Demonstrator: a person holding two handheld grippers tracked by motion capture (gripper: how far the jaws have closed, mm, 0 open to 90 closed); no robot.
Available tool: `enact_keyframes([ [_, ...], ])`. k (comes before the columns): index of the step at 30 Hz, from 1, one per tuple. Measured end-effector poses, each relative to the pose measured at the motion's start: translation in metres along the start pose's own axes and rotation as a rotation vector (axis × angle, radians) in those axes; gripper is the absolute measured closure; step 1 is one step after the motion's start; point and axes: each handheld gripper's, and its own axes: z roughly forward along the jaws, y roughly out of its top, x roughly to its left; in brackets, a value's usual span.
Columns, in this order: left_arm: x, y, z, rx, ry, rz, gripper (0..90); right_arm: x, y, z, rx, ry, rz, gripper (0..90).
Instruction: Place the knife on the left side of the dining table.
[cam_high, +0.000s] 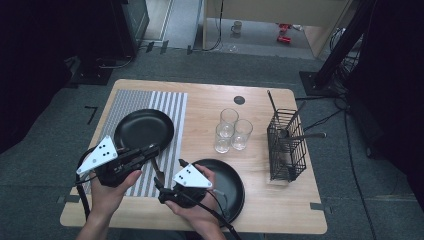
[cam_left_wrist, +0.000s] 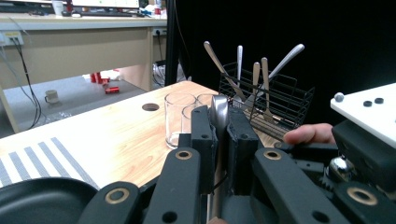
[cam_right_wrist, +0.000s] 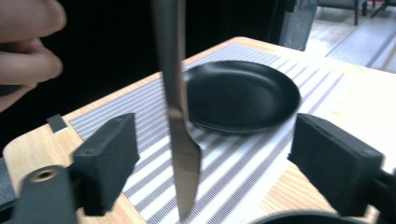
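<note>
Knife of smooth steel hangs blade-down over the striped mat near the bench's front edge, clamped by its handle in the left hand-held gripper. Right hand-held gripper stands wide open around the blade, pads clear, probably after a handover. Matte black plates and clear glasses sit nearby.

Both forearms enter the high view from 6 o'clock. The left hand grips the left gripper, which points toward 2 o'clock, its 2 jaws clamped tight. The right hand holds the right gripper aimed toward 10 o'clock, its 2 jaws spread wide apart.
</note>
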Motion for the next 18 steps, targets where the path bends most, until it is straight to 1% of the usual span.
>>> enact_keyframes([
  [3, 0.001, -0.001, 0.001, -0.001, 0.002, -0.002, 85.2, -0.008, -0.003, -0.005, 0.003, -0.015, 0.005, 10.5],
  [5, 0.002, -0.001, 0.001, -0.001, 0.003, -0.005, 85.2, -0.014, -0.005, -0.01, 0.007, -0.017, 0.022, 8.1],
  [9, 0.003, -0.003, 0.002, -0.004, 0.01, -0.01, 85.2, -0.027, -0.009, -0.019, 0.015, -0.028, 0.038, 7.7],
  [15, 0.005, -0.006, 0.004, -0.01, 0.019, -0.012, 85.2, -0.045, -0.018, -0.034, 0.034, -0.081, 0.061, 7.6],
  [18, 0.006, -0.008, 0.005, -0.012, 0.025, -0.012, 85.2, -0.055, -0.023, -0.042, 0.034, -0.109, 0.083, 7.6],
])
